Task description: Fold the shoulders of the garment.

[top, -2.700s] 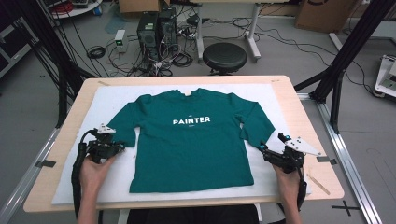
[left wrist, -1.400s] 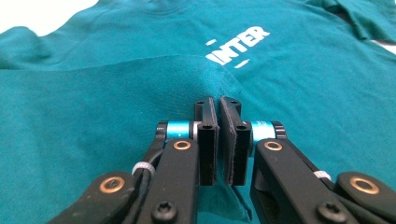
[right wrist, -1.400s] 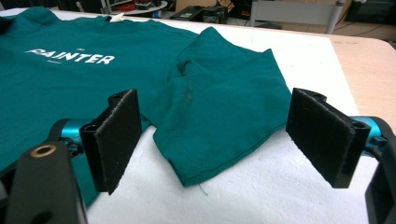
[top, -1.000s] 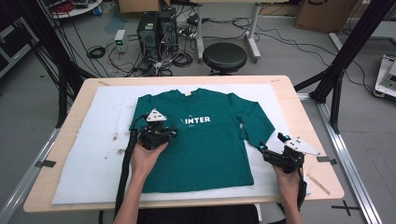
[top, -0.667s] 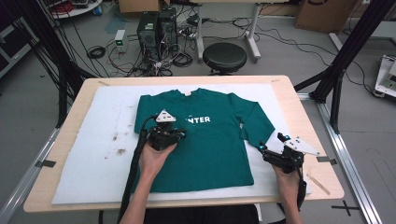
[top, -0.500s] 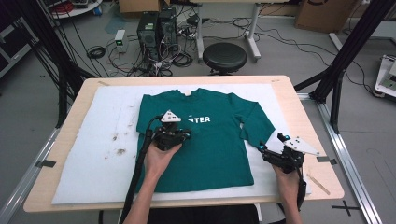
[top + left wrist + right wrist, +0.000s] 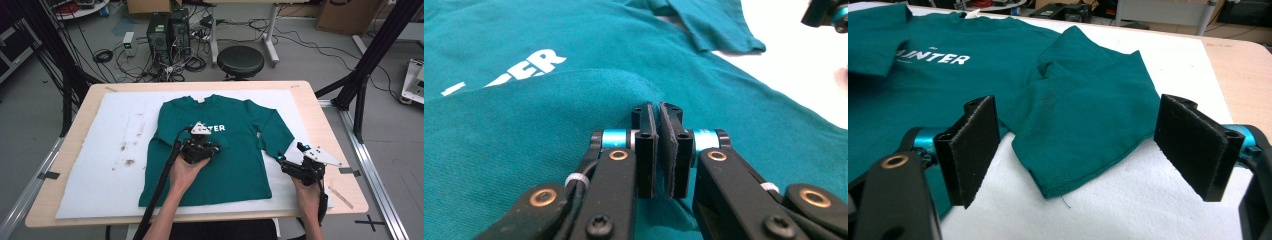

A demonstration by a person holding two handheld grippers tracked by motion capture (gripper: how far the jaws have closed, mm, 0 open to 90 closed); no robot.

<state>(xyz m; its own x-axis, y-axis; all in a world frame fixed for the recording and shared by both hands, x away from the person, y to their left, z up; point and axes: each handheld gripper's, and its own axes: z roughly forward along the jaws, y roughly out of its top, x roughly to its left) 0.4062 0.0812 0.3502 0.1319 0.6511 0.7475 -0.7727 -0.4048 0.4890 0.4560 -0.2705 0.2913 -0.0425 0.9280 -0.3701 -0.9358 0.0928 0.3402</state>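
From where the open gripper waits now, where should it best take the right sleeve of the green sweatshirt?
Probably at the cuff hem, coming level from its open end: the right sleeve lies flat, cuff toward the right gripper.

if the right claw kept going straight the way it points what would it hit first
Most likely the cuff end of the green shirt's sleeve, lying just ahead between the right claw's open jaws on the white mat; exact depth is unclear.

Table [image 7: 327, 130] (white mat [image 7: 100, 165], green shirt [image 7: 235, 165])

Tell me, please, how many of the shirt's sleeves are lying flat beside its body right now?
1. The right sleeve lies flat by the right claw; the left sleeve is folded over the shirt, pinched in the left claw.
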